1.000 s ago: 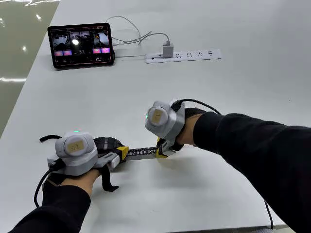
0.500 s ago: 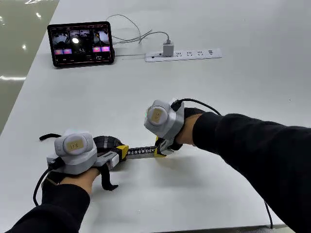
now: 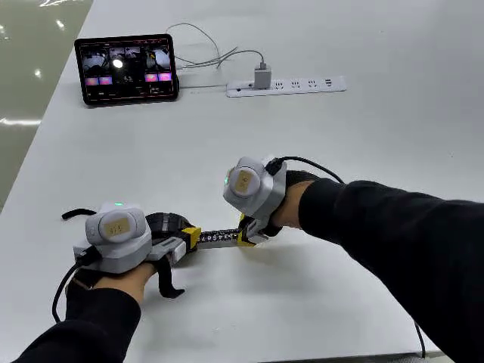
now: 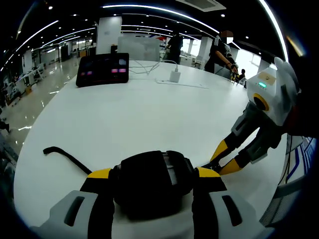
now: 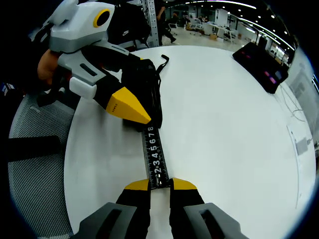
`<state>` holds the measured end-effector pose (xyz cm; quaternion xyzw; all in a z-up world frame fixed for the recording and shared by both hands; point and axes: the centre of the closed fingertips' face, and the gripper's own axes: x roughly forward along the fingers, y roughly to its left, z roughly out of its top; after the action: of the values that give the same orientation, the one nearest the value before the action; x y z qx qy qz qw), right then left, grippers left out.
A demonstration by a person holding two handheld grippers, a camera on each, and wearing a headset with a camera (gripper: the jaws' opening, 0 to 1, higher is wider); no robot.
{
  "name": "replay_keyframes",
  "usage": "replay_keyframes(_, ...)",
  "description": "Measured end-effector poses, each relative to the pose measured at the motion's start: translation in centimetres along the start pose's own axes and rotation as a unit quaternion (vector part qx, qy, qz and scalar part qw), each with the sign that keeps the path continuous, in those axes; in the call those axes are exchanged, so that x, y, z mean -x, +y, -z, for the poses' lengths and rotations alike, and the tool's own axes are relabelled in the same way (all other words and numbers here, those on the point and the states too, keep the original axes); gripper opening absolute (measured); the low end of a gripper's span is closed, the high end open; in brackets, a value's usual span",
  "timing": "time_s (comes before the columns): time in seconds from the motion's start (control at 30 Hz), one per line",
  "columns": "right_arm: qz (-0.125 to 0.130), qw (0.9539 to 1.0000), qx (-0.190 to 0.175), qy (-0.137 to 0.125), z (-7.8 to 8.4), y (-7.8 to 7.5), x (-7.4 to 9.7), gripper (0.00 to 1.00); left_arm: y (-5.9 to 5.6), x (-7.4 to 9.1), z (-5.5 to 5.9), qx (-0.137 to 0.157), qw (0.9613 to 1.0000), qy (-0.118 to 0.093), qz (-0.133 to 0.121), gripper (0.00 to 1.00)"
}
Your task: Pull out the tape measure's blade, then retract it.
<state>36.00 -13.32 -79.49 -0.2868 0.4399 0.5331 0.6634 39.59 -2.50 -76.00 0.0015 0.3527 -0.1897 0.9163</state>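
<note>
Black plastic sits between the yellow-tipped fingers of my left gripper (image 3: 187, 239). They are closed on the tape measure's case (image 4: 152, 184), one finger on each flank. The case sits low on the white tabletop (image 3: 318, 151), close to the edge nearest me. A black wrist strap (image 4: 62, 153) lies on the tabletop, leading away from the case on the side opposite the blade.

The blade (image 5: 155, 157) is drawn out a short length. In the right gripper view I can read its numerals from 2 up to 8. It runs straight from the case's mouth to my right gripper (image 5: 160, 185), whose fingers are pinched together on the blade's free end, their yellow tips nearly meeting. The two grippers are near each other, with the bared stretch of blade between them. I cannot tell whether the blade rests on the tabletop or hangs just above it.

Well apart, on the far side of the tabletop, a tablet (image 3: 126, 69) shows a lit screen. Beside it lies a white power strip (image 3: 302, 85) with a white charger (image 3: 261, 77) plugged in and thin cables trailing from it.
</note>
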Motion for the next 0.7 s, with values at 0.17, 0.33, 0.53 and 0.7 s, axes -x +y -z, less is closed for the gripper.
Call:
replay_keyframes(0.17,-0.001,1.0000,-0.001,-0.002,-0.20,0.01,-0.10,0.10,-0.02,-0.01,0.00,0.000,1.0000,0.000,0.000,0.58)
replay_keyframes(0.33,-0.001,1.0000,-0.003,-0.008,-0.49,0.06,-0.23,0.10,-0.03,0.03,-0.03,0.001,1.0000,0.001,0.003,0.58)
replay_keyframes(0.53,-0.002,0.9999,-0.003,-0.011,-0.73,0.07,-0.35,0.10,0.00,0.03,-0.01,0.002,1.0000,0.000,0.003,0.58)
replay_keyframes(0.7,-0.003,0.9999,-0.005,-0.014,-0.97,0.12,-0.45,0.10,0.02,0.02,-0.01,0.002,1.0000,0.001,0.004,0.58)
